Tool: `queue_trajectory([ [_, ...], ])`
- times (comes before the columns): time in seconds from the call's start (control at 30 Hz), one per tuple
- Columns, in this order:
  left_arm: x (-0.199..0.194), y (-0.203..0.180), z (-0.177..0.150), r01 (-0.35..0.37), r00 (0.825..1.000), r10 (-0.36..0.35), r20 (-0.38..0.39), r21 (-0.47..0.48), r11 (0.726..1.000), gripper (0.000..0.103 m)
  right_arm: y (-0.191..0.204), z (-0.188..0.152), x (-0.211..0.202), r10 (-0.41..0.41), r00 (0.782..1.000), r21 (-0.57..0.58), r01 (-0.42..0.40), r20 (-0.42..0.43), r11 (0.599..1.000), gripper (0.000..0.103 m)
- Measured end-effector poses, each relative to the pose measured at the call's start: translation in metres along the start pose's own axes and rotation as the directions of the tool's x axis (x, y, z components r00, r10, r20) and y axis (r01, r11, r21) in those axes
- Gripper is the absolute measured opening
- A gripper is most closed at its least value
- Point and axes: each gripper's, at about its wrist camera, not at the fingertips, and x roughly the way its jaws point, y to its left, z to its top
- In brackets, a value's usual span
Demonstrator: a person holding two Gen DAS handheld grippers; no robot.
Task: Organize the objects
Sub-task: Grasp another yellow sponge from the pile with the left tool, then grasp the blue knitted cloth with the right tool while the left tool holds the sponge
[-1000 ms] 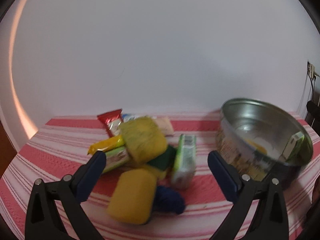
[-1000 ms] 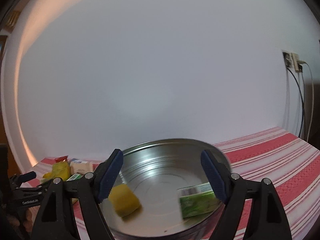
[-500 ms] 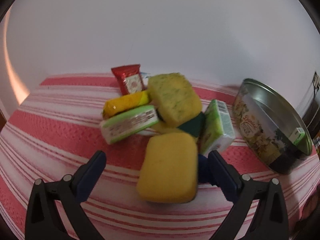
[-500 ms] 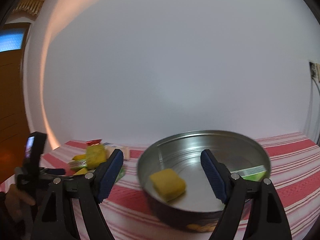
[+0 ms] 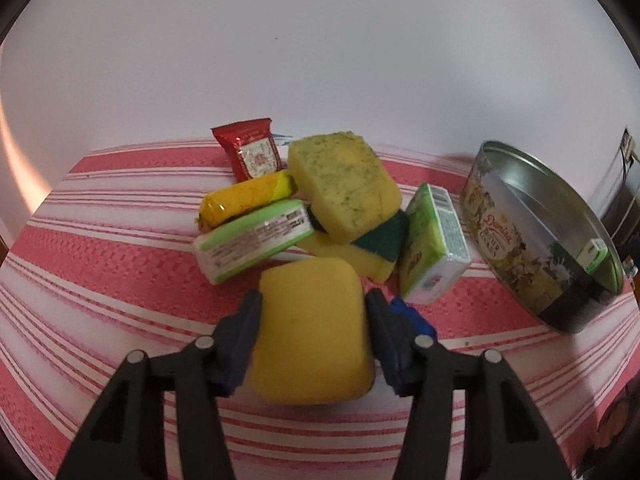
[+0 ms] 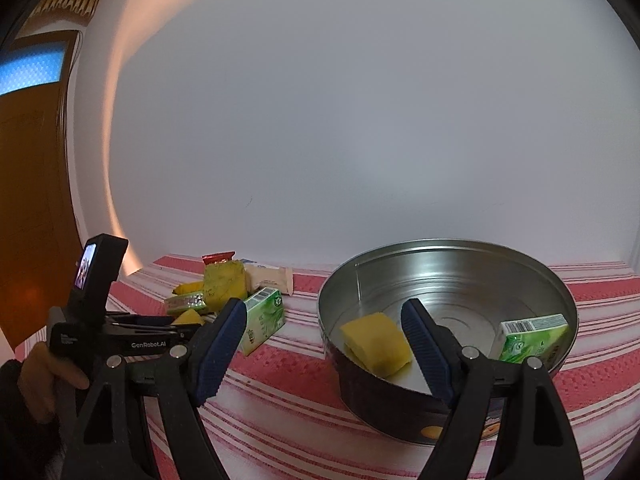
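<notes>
On the red-striped tablecloth [image 5: 100,264], our left gripper [image 5: 314,330] had its pads pressed against both sides of the plain yellow sponge [image 5: 312,332] at the near edge of the pile, while our right gripper [image 6: 324,348] hung spread and empty in front of the round cookie tin [image 6: 448,280]. Only a yellow sponge piece [image 6: 376,344] and one green tissue pack [image 6: 532,338] lay in the tin, so we judged most work remained: the speckled sponge [image 5: 344,184], two green packs, the red sachet [image 5: 250,154] and the yellow wrapper [image 5: 248,198] lay outside it.

A plain white wall [image 6: 360,120] is seen behind the striped table [image 5: 100,280]; a wooden door [image 6: 32,200] is lit warmly at left.
</notes>
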Motion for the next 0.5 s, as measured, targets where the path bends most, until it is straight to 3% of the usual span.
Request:
queue_trajectory([
  [0.17, -0.008, 0.009, 0.004, 0.026, 1.000, -0.026, 0.011, -0.032, 0.999, 0.052, 0.006, -0.001, 0.003, 0.009, 1.000, -0.024, -0.010, -0.024, 1.000, 0.082],
  [0.27, -0.031, 0.021, 0.010, 0.028, 0.994, -0.020, 0.108, -0.075, 0.997, 0.052, 0.016, -0.002, 0.006, 0.017, 0.999, -0.073, -0.019, -0.037, 0.997, 0.082],
  [0.37, -0.053, 0.034, 0.014, 0.023, 0.976, 0.004, 0.217, -0.120, 0.993, 0.052, 0.033, -0.005, 0.016, 0.061, 0.994, -0.103, -0.070, -0.092, 0.992, 0.082],
  [0.5, -0.071, 0.043, 0.014, 0.017, 0.953, 0.030, 0.300, -0.153, 0.988, 0.052, 0.060, -0.009, 0.046, 0.162, 0.961, -0.074, -0.183, -0.223, 0.980, 0.082],
])
